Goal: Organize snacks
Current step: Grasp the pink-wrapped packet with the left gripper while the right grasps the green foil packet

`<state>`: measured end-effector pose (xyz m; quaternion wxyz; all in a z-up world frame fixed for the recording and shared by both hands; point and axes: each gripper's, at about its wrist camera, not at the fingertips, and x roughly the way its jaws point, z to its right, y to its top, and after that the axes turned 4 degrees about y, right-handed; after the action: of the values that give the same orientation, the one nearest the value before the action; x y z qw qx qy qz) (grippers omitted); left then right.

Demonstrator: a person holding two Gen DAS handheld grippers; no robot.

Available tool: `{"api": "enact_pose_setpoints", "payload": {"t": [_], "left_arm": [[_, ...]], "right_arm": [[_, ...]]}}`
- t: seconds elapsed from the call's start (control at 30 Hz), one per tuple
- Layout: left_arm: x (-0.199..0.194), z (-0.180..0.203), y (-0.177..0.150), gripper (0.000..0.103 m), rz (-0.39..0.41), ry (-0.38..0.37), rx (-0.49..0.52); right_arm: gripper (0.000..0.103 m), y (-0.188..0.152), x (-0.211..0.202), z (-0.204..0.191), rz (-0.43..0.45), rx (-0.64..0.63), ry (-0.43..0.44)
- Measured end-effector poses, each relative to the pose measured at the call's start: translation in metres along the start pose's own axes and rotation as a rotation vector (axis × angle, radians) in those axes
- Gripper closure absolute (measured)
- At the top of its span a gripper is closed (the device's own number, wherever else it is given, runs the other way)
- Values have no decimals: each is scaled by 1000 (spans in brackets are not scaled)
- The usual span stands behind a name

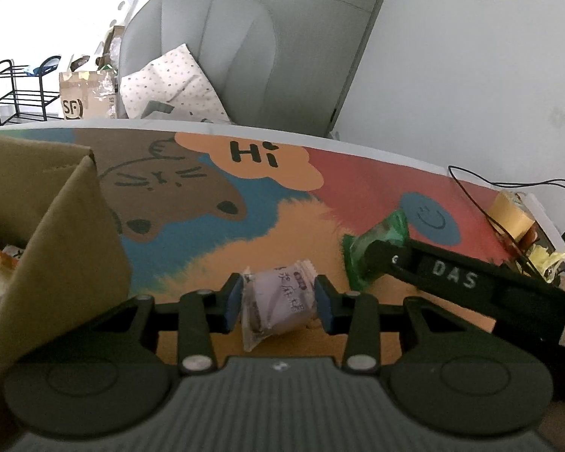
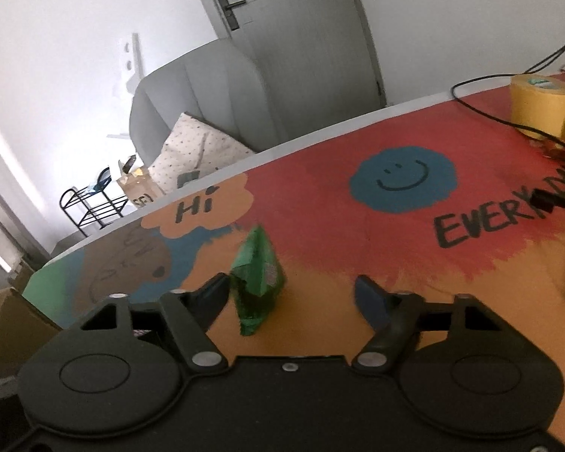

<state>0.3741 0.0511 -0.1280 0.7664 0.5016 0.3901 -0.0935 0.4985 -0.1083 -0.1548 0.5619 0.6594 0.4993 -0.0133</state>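
My left gripper (image 1: 278, 301) pinches a clear-wrapped pale purple snack packet (image 1: 277, 303) just above the mat, beside the brown cardboard box (image 1: 56, 233). Right gripper (image 2: 293, 301) is spread wide round a crinkly green foil snack packet (image 2: 258, 282), not clamped. Pickup step; next I'd guess: carry left pkt into box, then close right.

The table (image 2: 320, 173) is showing off a bright cartoon mat (image 1: 358, 180), with a bear, an orange "Hi" bubble and a blue smiley face. A pale snack packet (image 1: 277, 303) is lying on the orange patch, a green snack packet (image 2: 258, 282) just beside it. A cardboard box (image 1: 52, 233) is sitting at the left end. A yellow tape roll (image 2: 542, 107) and a black cable (image 2: 489, 113) are resting at the far right.
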Motion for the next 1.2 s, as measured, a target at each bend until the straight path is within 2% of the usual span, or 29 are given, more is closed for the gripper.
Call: {"api": "enact_pose_setpoints", "payload": {"t": [0.07,0.13,0.2,0.23,0.7,1.03,1.2], "left_arm": [[0,0,0,63,-1,-3,0],[0,-1,0,63,-4,-7,0],[0,-1,0,63,-8,-13,2],[0,-1,0,63,-11,-18,3],[-23,11,-20,63,-42,-62,45],[-65,12,-22,63,11,-93,61],[-85,4,-20,63,49,-83,61]], "right_arm": [[61,1,2,-1,-3,5,4],[88,1,3,1,-7,18,16],[101,-1,0,2,-8,16,19],[103,-2,-4,3,-5,13,14],[103,-33,-61,31,49,117,-8],[103,-43,-98,28,87,135,17],[103,-43,-108,19,104,118,29]]}}
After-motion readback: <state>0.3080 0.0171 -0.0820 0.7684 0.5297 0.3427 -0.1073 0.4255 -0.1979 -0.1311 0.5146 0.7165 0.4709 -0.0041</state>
